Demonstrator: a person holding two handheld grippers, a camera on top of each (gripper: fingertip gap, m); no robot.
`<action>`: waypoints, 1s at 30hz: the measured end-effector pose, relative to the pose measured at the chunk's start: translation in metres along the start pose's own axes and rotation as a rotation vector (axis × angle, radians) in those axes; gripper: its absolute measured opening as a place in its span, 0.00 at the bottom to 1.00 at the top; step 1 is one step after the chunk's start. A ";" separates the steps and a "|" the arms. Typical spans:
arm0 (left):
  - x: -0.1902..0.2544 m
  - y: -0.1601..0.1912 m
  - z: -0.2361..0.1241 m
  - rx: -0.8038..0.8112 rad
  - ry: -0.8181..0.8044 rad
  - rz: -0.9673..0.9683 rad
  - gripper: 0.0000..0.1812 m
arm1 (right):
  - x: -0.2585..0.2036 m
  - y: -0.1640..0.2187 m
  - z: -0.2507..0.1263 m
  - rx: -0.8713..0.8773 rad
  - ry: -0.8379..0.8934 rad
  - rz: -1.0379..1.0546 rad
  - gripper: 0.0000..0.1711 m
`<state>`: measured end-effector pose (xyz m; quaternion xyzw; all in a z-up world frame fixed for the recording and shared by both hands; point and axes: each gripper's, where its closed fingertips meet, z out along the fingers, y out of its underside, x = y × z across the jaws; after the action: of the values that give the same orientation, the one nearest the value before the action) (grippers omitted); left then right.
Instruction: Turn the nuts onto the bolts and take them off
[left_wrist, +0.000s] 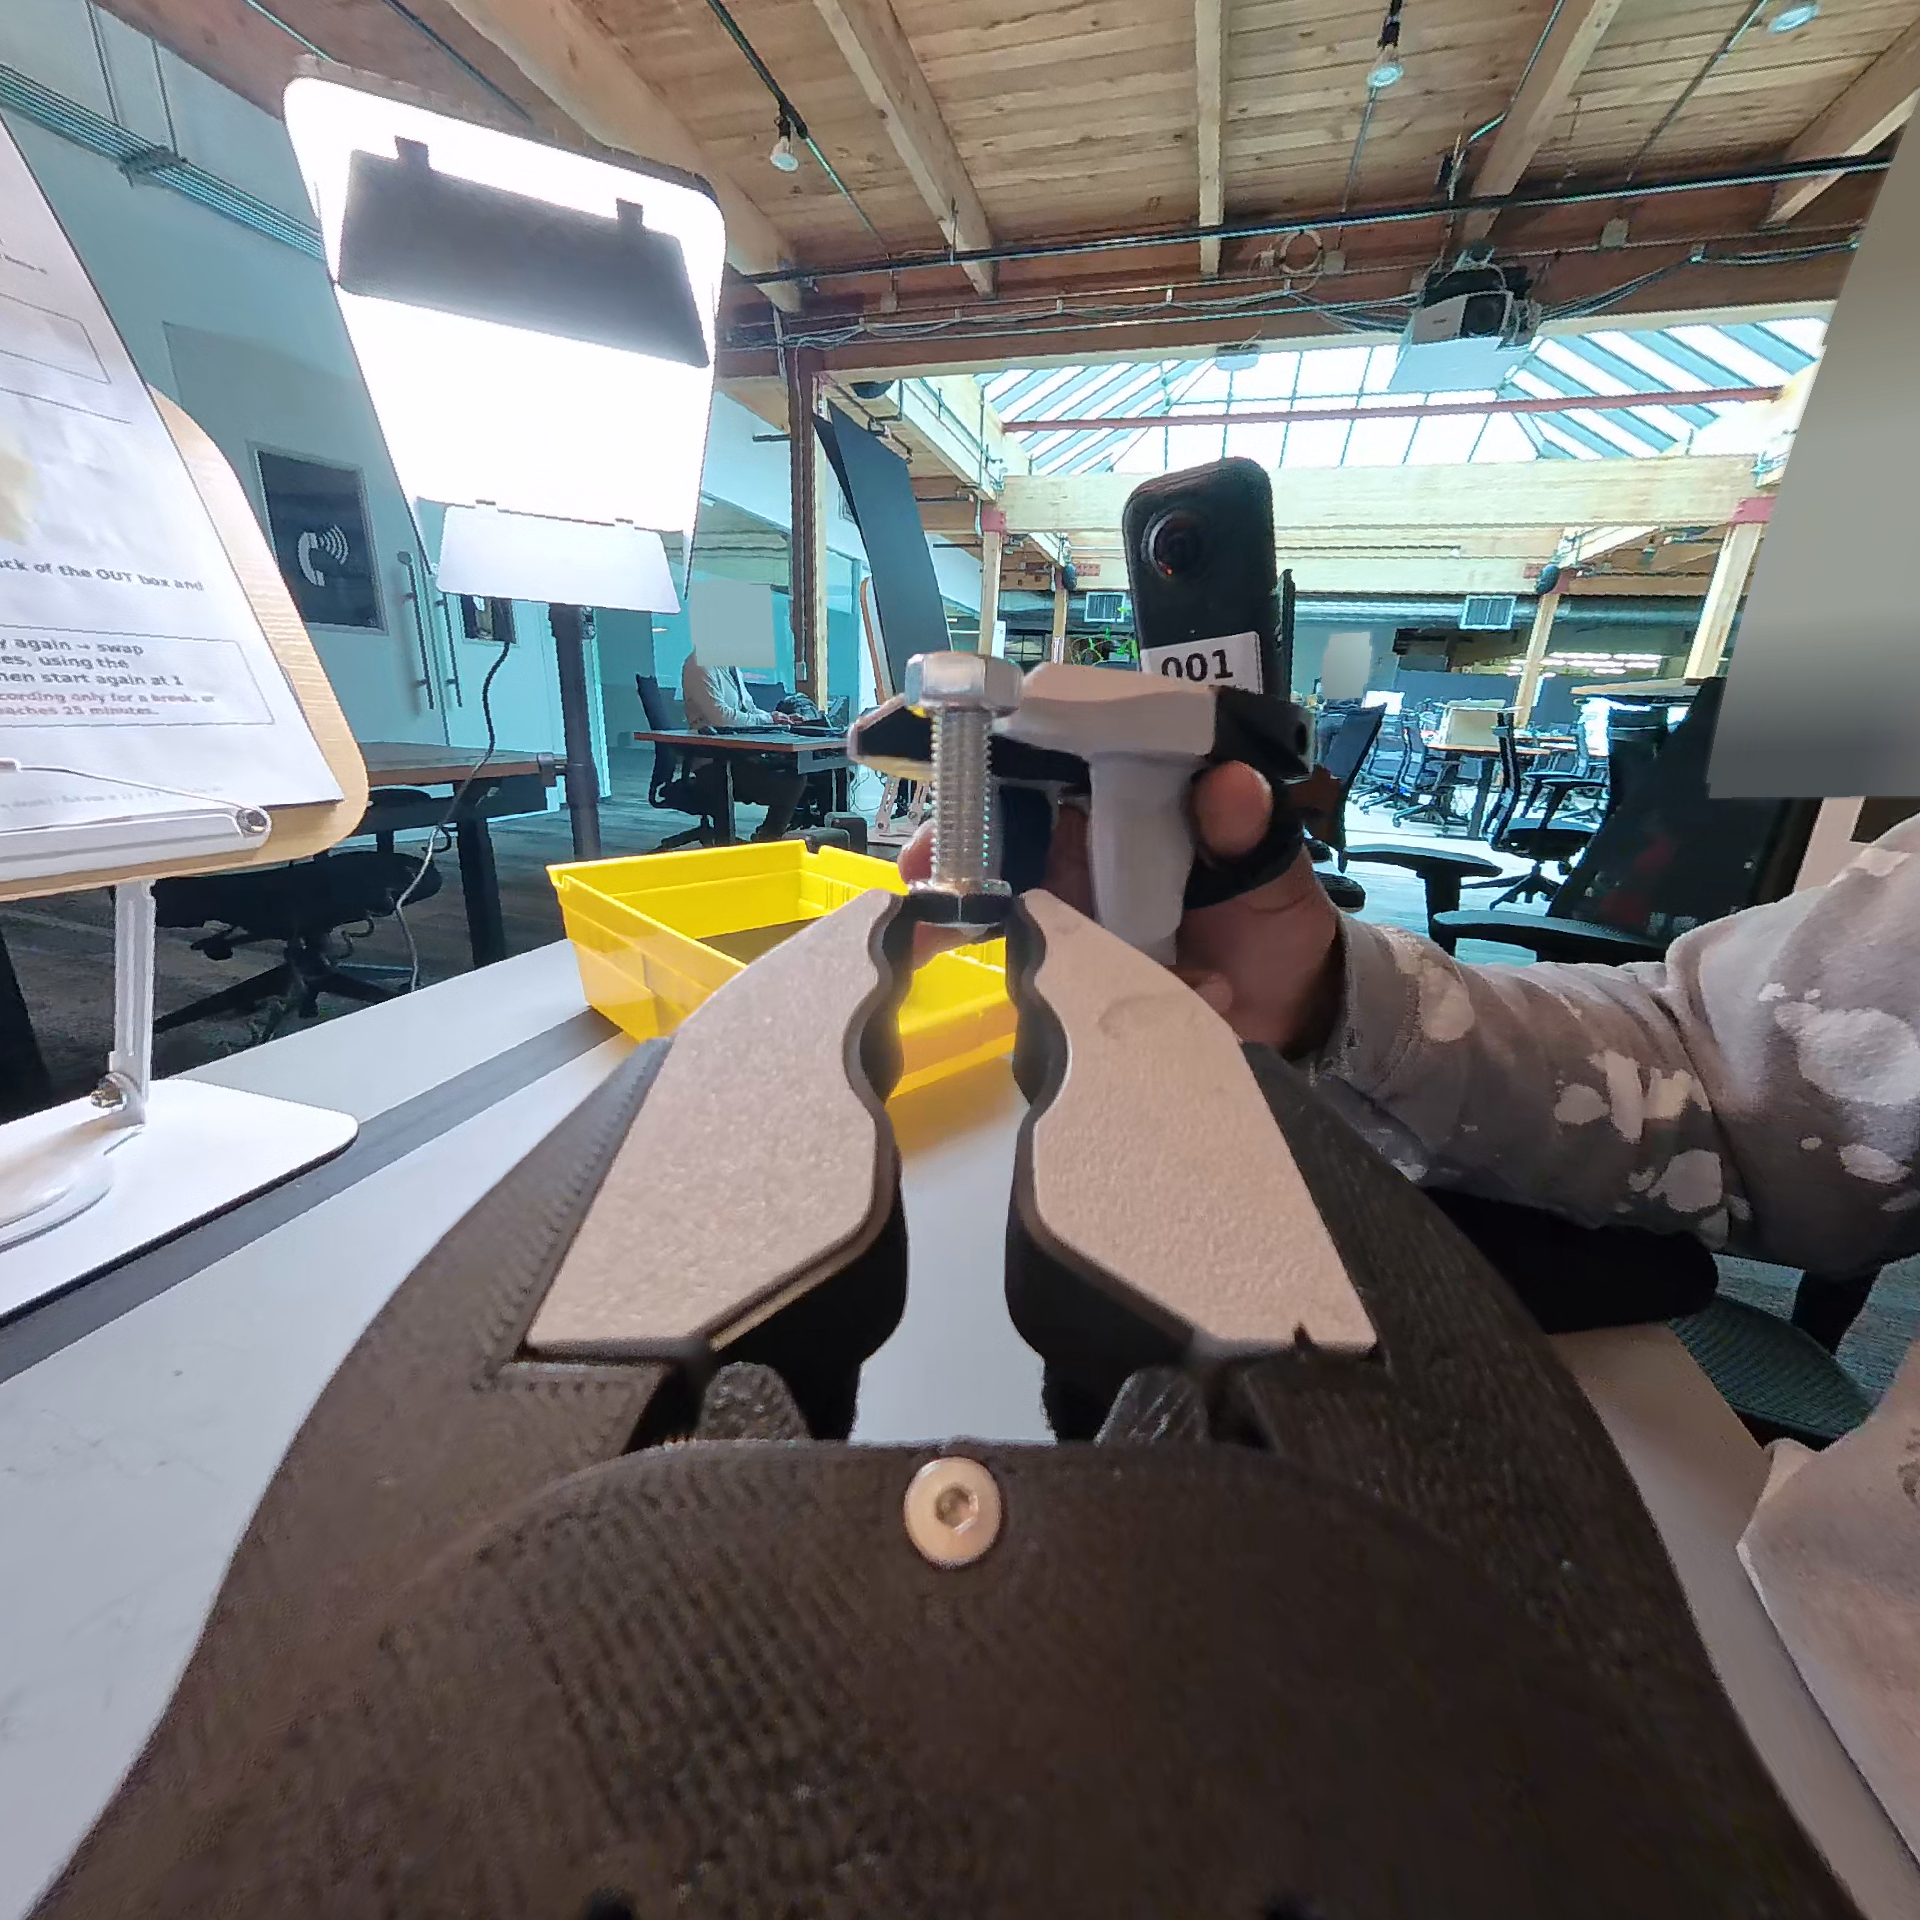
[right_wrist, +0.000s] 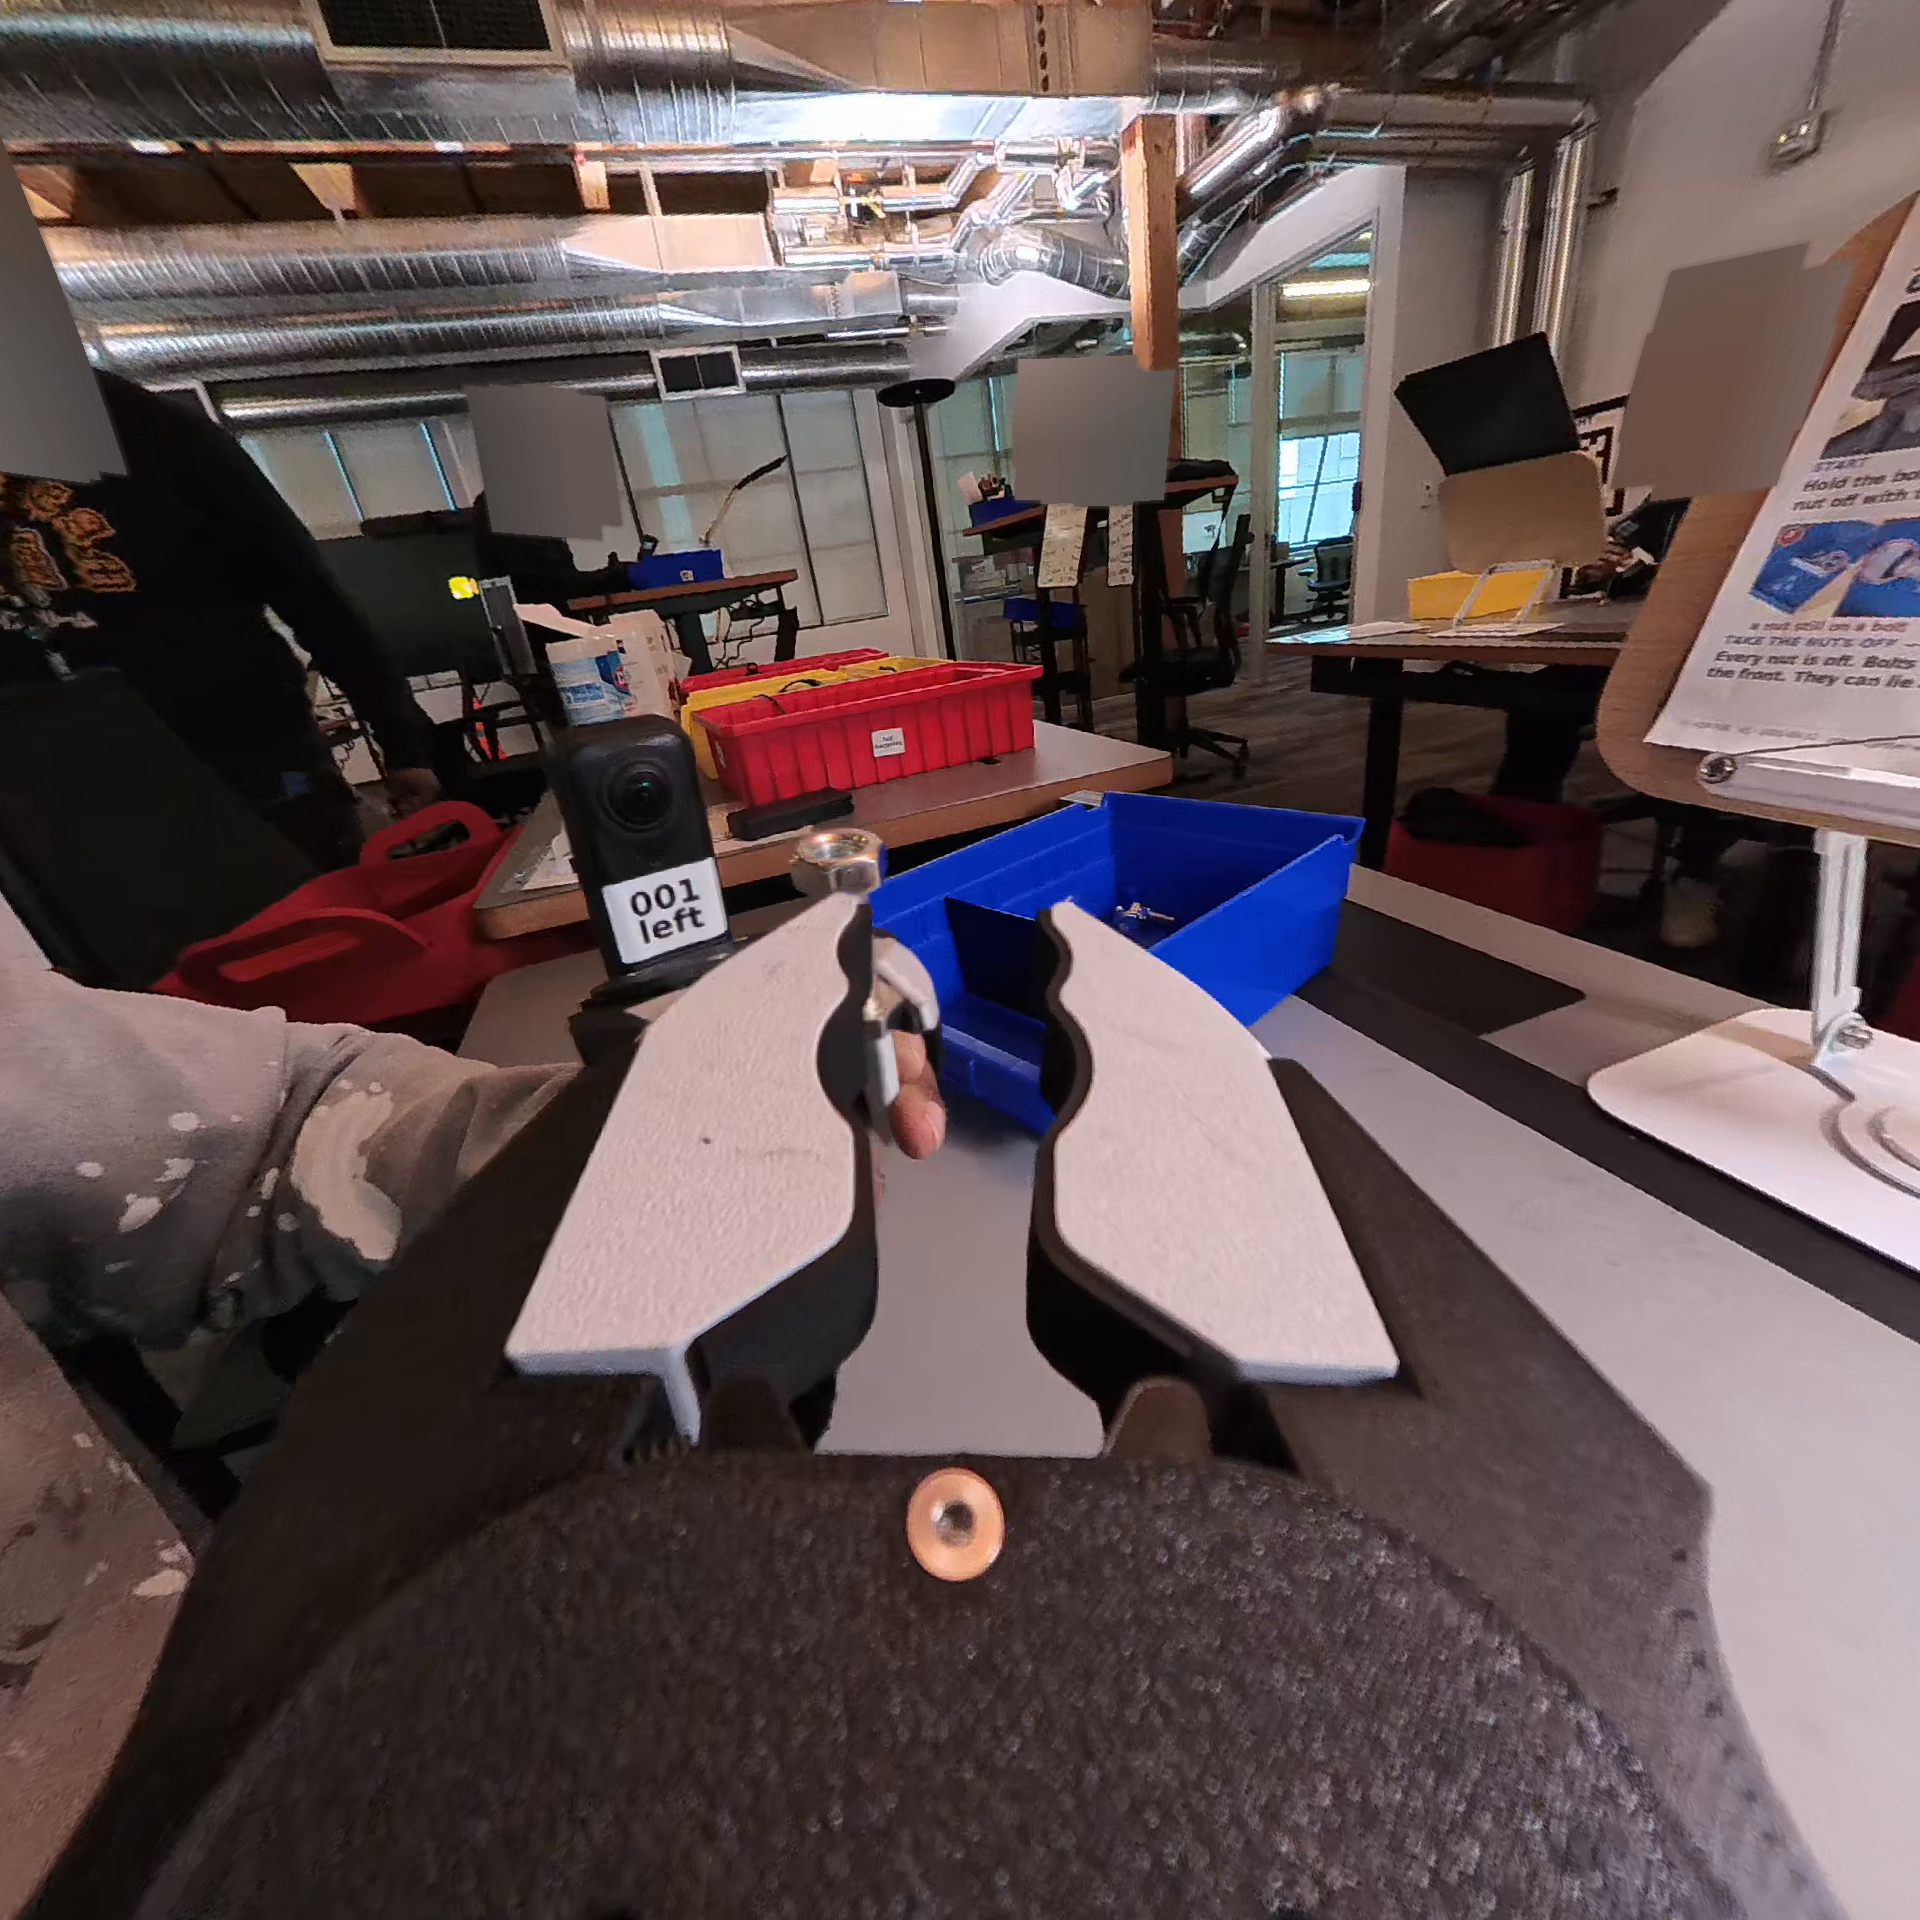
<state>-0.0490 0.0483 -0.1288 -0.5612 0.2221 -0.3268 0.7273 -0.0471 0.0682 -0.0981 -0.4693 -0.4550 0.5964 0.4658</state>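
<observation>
A silver bolt (left_wrist: 961, 800) stands upright, head on top, with a nut (left_wrist: 956, 891) at its lower end. My left gripper (left_wrist: 958, 914) is shut on that nut and holds the bolt up above the table. My right gripper (right_wrist: 956, 914) is open and empty. In the left wrist view its fingers (left_wrist: 1101, 701) reach in from the right, level with the bolt just under the head. In the right wrist view the bolt head (right_wrist: 836, 857) shows just past my left fingertip. The shaft is hidden behind that finger.
A yellow bin (left_wrist: 665, 914) stands on the grey table (left_wrist: 260, 1351) beyond the bolt. A blue bin (right_wrist: 1226, 873) with a small metal part (right_wrist: 1143, 914) inside lies ahead of the right gripper. A paper stand on a white base (left_wrist: 135, 1143) is also on the table. The tips of both grippers are at nearly the same place.
</observation>
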 end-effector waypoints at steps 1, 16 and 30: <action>0.000 0.001 0.000 -0.002 0.000 0.000 0.10 | -0.004 0.000 0.001 0.000 -0.013 -0.004 0.18; 0.007 0.009 0.004 -0.032 0.038 -0.023 0.10 | -0.011 -0.030 -0.009 0.041 -0.065 -0.043 0.10; 0.007 0.014 0.006 -0.072 0.036 -0.001 0.10 | 0.247 0.070 -0.178 -0.811 0.887 -0.010 0.10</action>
<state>-0.0368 0.0498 -0.1406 -0.5814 0.2463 -0.3290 0.7022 0.0878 0.3194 -0.2259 -0.8115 -0.4108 0.1202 0.3978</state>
